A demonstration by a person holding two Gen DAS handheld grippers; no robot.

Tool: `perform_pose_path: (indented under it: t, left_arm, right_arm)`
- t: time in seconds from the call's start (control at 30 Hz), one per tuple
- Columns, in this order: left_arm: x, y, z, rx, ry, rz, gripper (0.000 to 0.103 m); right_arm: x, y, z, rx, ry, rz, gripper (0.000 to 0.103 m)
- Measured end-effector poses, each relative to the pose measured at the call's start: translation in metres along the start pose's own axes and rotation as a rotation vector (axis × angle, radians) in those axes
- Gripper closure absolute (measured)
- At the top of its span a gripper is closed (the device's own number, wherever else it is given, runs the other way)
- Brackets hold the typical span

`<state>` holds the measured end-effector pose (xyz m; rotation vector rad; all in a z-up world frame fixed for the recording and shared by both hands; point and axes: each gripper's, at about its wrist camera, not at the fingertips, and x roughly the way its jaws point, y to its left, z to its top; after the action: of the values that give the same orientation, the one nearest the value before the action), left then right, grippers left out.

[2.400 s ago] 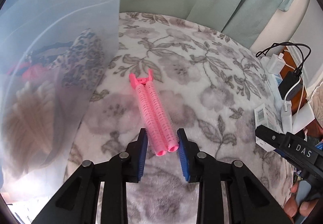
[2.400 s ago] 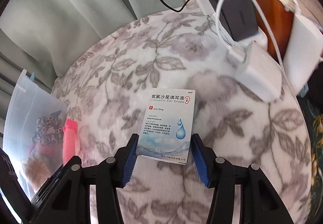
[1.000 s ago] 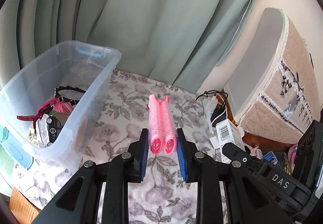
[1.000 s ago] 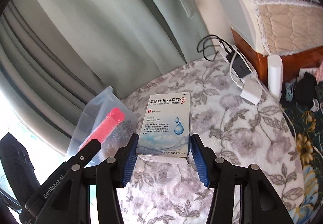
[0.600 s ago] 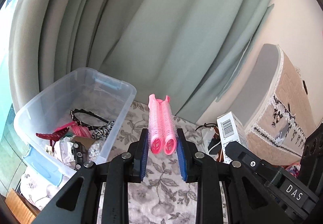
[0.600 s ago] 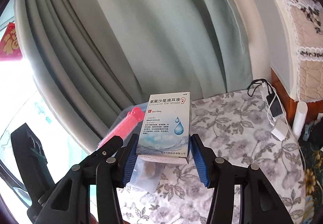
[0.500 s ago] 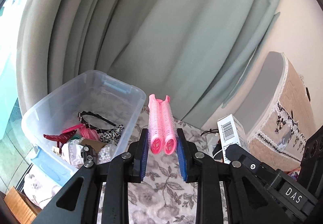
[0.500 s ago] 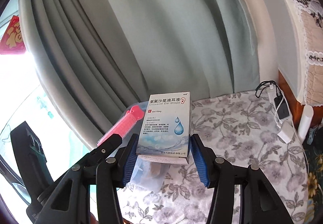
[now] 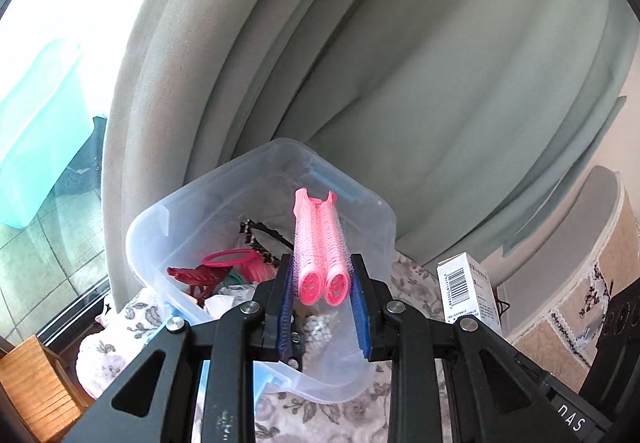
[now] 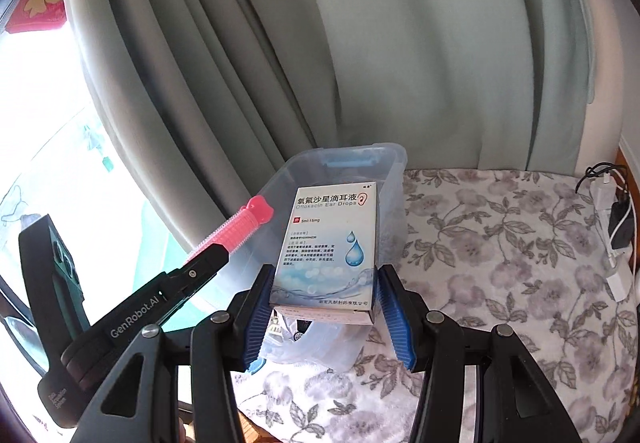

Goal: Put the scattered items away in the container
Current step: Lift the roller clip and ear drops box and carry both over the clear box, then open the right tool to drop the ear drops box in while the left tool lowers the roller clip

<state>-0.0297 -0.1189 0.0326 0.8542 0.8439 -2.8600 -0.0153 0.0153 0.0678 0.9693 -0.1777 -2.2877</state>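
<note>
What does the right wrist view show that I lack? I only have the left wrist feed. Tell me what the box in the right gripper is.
Observer: The right gripper grips a blue and white carton printed "Ofloxacin Ear Drops".
Operator: Report where it hangs.
Observer: It shows in front of the clear bin; the carton hides most of the opening.
Operator: Give me the bed side.
Observer: To the right of the bin lies a floral blanket, with chargers and cables at its far right edge.
Operator: And my pink curler?
Observer: The pink curler sticks out of the left gripper, its tip near the bin's left wall.
</note>
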Motion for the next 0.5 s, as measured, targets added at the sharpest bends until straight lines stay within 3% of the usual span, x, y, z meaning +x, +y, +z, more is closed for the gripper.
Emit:
perform_pose_path:
  t: [0.5]
  left_arm:
    - [0.026,0.037,0.003,-0.027,0.024,0.036,0.076]
  right_arm:
    - [0.08,0.021,-0.003,-0.056,0.111,0.011,0.048]
